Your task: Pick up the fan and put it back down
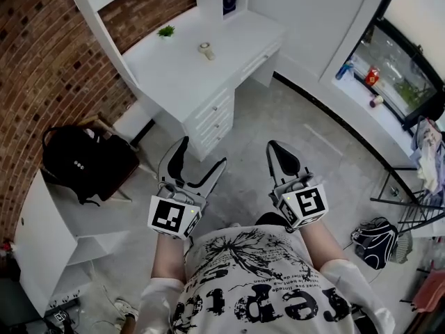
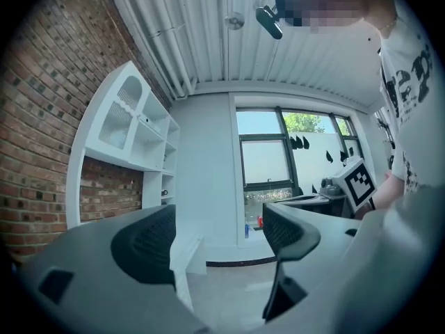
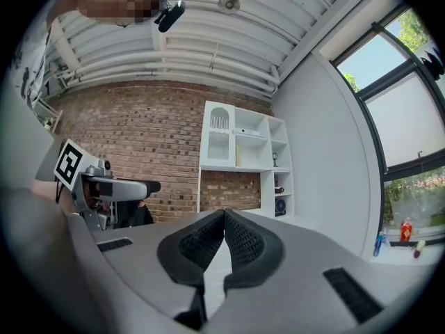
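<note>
A small dark round fan (image 1: 229, 2) stands in a low cubby of the white shelf unit behind the desk; the right gripper view shows the same fan (image 3: 280, 205) far off. My left gripper (image 1: 201, 153) is held level at waist height over the floor, well short of the desk, open, with nothing between its jaws (image 2: 215, 232). Beside it, my right gripper (image 1: 275, 147) is shut with nothing in it, its pads meeting at the tips (image 3: 224, 216).
The white desk (image 1: 181, 68) with drawers carries a small green plant (image 1: 165, 30) and a pale roll (image 1: 206, 49). A black backpack (image 1: 83, 162) sits on a chair at left. Bottles (image 1: 345, 69) stand on the windowsill; a dark bag (image 1: 377, 241) lies on the floor at right.
</note>
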{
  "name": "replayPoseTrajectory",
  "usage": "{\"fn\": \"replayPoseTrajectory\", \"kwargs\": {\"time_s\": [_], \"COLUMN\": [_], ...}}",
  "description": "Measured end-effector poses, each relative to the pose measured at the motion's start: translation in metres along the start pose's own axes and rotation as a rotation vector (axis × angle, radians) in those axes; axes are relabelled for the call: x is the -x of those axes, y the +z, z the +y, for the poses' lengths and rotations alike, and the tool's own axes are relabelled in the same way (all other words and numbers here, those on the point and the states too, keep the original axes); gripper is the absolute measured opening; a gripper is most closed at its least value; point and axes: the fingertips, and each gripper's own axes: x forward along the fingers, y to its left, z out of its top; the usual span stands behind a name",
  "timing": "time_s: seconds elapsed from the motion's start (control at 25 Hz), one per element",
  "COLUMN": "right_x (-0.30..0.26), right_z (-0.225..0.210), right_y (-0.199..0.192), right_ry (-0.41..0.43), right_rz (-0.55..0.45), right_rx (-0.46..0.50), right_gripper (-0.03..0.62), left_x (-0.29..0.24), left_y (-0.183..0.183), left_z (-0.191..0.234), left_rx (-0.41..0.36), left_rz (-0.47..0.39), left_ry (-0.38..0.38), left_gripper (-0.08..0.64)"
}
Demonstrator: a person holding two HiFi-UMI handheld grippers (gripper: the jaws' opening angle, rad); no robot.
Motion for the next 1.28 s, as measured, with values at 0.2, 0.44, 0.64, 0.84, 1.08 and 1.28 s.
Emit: {"fn": "replayPoseTrajectory", "kwargs": {"time_s": [0.2, 0.44, 0.64, 0.84, 1.08, 1.28], "right_x": [-0.009, -0.034, -0.084, -0.144, -0.211, -0.251], "right_z": [-0.009, -0.050, -0.106, -0.184, -0.273, -0.328], "right_y": [-0.007, -0.023, -0.032, -0.027, -0.018, -0.027], "right_ry": [0.018, 0.049, 0.151, 0.274, 0.400, 0.482], "right_rz": [0.018, 0.040, 0.038, 0.042, 0.062, 0.069], "right_rx": [0.013, 0.002, 0.034, 0.035, 0.018, 0.007], "right_gripper": [0.015, 0.015, 0.015, 0.015, 0.015, 0.015], "left_x": [-0.010, -0.050, -0.116, -0.201, -0.299, -0.360], "left_y": [-0.009, -0.026, -0.041, -0.039, -0.032, -0.041], "left_z": [0.010, 0.024, 0.040, 0.052, 0.068, 0.077], "left_rx": [0.050, 0.060, 0.070, 0.070, 0.066, 0.067], "left_rz": [-0.001, 0.041, 0.057, 0.068, 0.087, 0.113], "left_ry": [0.039, 0.108, 0.202, 0.327, 0.447, 0.527], "left_gripper": [0.374, 0.374, 0.374, 0.373, 0.373, 0.373]}}
